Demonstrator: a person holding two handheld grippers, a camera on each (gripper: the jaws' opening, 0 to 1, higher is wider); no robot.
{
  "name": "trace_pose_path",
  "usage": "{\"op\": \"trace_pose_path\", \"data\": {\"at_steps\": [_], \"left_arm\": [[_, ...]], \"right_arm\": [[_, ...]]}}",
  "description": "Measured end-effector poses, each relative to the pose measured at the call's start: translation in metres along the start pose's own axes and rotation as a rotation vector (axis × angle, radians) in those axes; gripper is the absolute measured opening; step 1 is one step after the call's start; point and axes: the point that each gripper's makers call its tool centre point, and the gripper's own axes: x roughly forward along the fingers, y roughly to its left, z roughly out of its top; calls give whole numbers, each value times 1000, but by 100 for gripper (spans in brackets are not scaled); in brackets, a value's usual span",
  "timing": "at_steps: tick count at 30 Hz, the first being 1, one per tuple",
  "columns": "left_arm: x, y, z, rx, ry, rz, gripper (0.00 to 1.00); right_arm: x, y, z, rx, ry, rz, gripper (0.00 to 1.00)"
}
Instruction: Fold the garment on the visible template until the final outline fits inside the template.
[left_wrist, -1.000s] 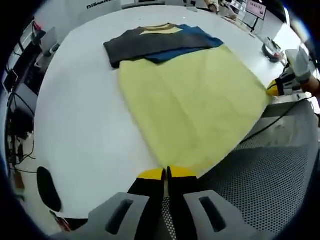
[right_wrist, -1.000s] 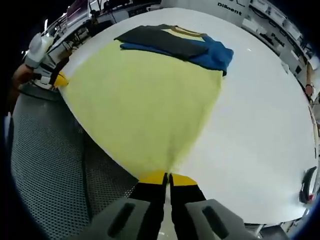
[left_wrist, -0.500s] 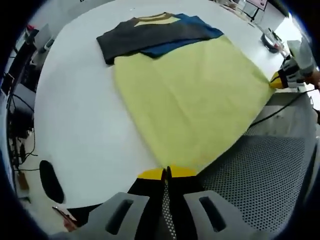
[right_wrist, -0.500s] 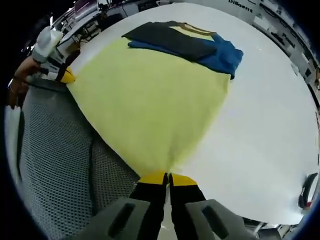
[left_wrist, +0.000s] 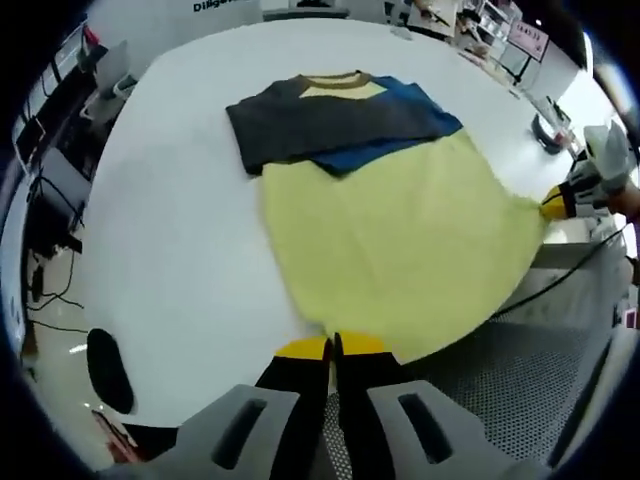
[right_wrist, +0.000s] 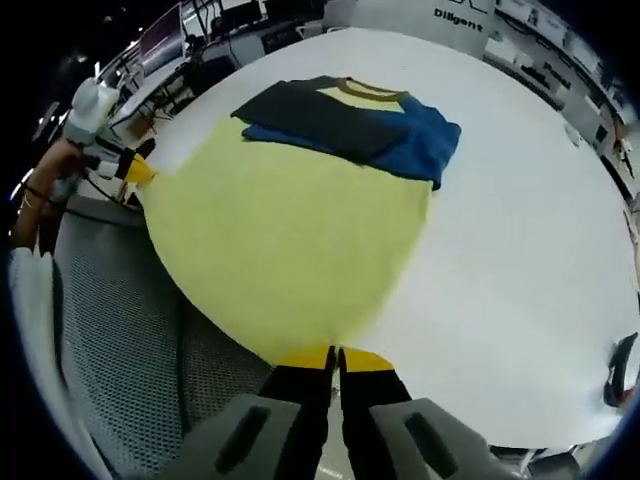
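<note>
I see a soft, matt cloth shirt (left_wrist: 400, 240) on a smooth, slightly glossy white table (left_wrist: 170, 250); beside it, a perforated grey mat (right_wrist: 120, 360) looks rough.

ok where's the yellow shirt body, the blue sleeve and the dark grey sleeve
yellow shirt body (left_wrist: 400, 250), left gripper view, middle of the yellow panel
blue sleeve (right_wrist: 420, 135), right gripper view, the folded sleeve's exposed blue part
dark grey sleeve (left_wrist: 320, 128), left gripper view, middle of the folded sleeve

white table (left_wrist: 180, 230), grey mesh floor (right_wrist: 120, 330)
</note>
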Motion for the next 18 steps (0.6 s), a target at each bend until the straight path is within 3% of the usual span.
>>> {"op": "trace_pose_path", "data": {"at_steps": [7,11,18], "left_arm": [[-10,15,38,-62,-130,31,3],[-15,21,53,-79,-169,33,3],[-23,30,90,-72,-254,53,3]], "right_arm": [[-7,-18,27,6,-73,-49,0],[-12,-28,39,5,-100,-77,0],[-20,-45,77,8,-185,-109,0]]}}
